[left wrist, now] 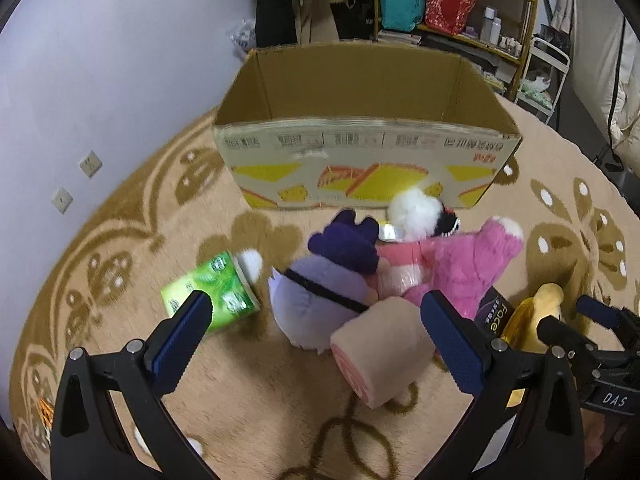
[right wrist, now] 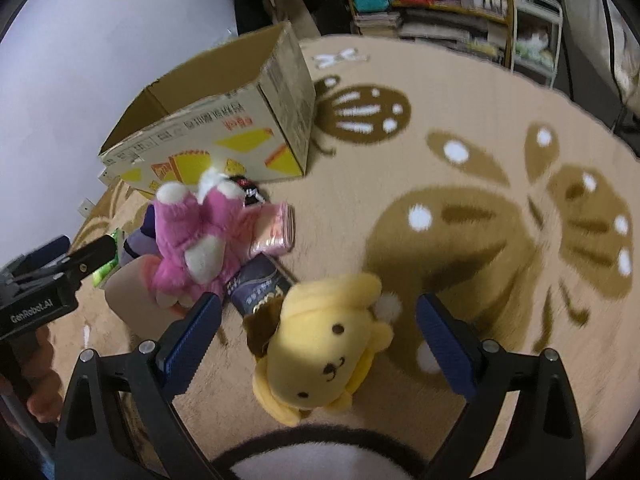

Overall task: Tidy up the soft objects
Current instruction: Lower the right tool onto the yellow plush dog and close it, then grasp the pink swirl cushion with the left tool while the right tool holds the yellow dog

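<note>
While both tools hang spread and empty above the carpet [right wrist: 400, 92], the right tool [right wrist: 318, 316] is the nearer one to a catch: the yellow dog plush [right wrist: 320, 352] lies directly between its fingers, long axis running roughly along them, head toward the camera. Under the left tool [left wrist: 316, 316] sits the pink roll cushion [left wrist: 380, 356], close to the right-hand finger, beside the purple plush [left wrist: 320, 296]. Beyond the pile, the cardboard box [left wrist: 360, 160] stands open, seemingly the destination.
</note>
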`<state>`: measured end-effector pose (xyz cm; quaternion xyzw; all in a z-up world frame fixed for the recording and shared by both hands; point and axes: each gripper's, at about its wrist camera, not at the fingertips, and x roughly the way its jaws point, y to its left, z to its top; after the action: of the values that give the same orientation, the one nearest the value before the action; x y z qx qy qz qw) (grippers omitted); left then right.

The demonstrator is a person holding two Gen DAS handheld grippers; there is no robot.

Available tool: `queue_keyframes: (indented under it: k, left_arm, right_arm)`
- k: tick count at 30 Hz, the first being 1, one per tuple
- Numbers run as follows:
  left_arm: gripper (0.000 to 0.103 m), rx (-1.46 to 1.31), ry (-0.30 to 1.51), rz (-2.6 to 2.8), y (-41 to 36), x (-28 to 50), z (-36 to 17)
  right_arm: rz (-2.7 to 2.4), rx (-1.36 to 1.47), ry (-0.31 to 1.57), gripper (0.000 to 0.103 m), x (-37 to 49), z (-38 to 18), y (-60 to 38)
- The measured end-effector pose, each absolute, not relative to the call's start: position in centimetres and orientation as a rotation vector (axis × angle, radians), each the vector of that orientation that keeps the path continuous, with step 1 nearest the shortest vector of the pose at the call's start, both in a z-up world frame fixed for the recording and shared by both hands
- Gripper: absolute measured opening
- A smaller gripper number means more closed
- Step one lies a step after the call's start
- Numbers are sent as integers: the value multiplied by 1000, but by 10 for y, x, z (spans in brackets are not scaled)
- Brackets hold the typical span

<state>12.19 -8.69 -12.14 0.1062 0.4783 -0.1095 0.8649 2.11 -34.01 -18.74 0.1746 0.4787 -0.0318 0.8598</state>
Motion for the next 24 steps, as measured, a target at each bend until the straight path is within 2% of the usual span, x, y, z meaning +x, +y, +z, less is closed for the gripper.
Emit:
queue_keyframes:
  k: [6,11,13,18,24]
  left_arm:
    - [103,191,1059,-238,-89,125,-139]
    - [103,171,1073,-237,-88,126,-141]
    - [103,160,1074,-248,-89,125,-140]
    - [103,181,1055,-234,-90,124,-138]
    - [103,168,1061,-249,-91,123,-136]
  right_arm:
    - [-80,380,1074,102,23,-205,-341]
    - [-76,423,1111,91,27,-215,-347]
    - [-70,449,1122,83,28,-219,-349]
    - [-39,475,1134,70,30,-225,-349]
    - [-31,420,1122,68,31,-222,-339]
